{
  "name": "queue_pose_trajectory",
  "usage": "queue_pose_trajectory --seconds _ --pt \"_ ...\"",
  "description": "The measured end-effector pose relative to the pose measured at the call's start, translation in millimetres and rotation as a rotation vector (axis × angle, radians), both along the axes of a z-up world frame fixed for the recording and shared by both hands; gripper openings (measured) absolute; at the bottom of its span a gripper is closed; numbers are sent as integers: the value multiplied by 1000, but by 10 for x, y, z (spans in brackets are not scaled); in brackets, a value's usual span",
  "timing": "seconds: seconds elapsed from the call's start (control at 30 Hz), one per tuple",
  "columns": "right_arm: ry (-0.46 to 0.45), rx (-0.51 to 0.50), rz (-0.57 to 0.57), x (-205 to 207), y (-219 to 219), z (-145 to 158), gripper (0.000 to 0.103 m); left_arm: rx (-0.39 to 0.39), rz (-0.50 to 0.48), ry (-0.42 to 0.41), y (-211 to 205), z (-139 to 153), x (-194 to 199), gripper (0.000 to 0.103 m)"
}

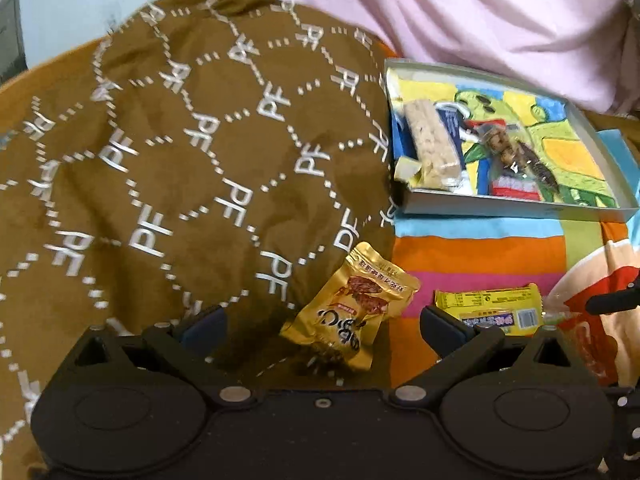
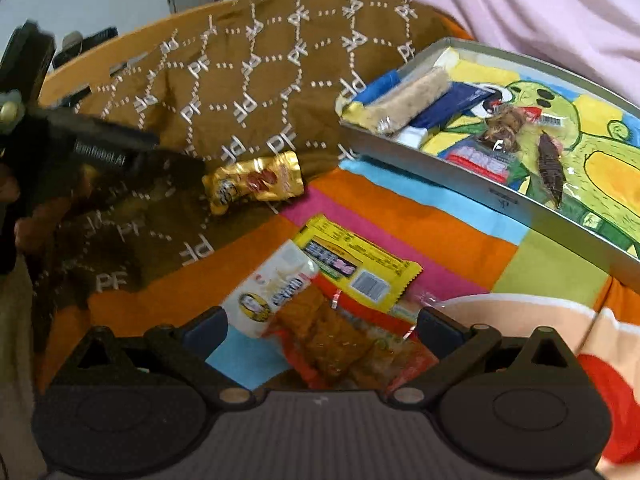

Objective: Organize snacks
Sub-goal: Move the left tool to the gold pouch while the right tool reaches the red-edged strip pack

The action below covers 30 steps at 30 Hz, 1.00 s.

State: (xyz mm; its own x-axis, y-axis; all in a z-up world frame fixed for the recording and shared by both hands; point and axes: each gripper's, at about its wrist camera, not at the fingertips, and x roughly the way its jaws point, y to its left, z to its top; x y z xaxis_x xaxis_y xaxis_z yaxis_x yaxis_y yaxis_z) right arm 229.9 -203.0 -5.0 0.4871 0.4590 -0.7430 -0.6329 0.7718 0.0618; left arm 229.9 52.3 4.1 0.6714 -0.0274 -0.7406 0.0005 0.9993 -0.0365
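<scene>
free: bare striped orange-pink cloth [image 2: 440,216] between loose packets and box | blocked: shallow grey cardboard box wall [image 2: 460,184], bunched brown patterned fabric [image 1: 180,160] left

"PF" on brown cloth [image 1: 192,168]

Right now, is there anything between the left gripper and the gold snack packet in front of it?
Nothing visible stands in the way. The left gripper is open, and the gold snack packet lies between its fingers, on the edge of the brown patterned cloth. The yellow packet lies apart, to the right.
</scene>
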Motion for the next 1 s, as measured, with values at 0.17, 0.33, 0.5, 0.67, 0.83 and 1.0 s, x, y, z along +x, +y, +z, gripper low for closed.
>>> queue_pose_trajectory --seconds 0.17,0.33,0.5,0.67,0.83,1.0 --pt "-11 -16 -31 91 -60 -87 103 18 -34 14 -81 -160 202 102" --pt "-17 32 -74 186 -87 -124 103 134 -48 -23 -204 -247 331 102" --pt "78 108 -112 305 -101 -211 103 121 -75 3 -210 -329 421 102" --pt "180 224 -160 389 -282 -212 103 -29 -81 86 -145 -396 457 102" --pt "253 240 -168 391 -328 -224 103 -101 -110 143 -127 -448 448 101" --pt "260 126 -108 261 -174 -241 103 -101 -149 160 -193 -469 388 100"
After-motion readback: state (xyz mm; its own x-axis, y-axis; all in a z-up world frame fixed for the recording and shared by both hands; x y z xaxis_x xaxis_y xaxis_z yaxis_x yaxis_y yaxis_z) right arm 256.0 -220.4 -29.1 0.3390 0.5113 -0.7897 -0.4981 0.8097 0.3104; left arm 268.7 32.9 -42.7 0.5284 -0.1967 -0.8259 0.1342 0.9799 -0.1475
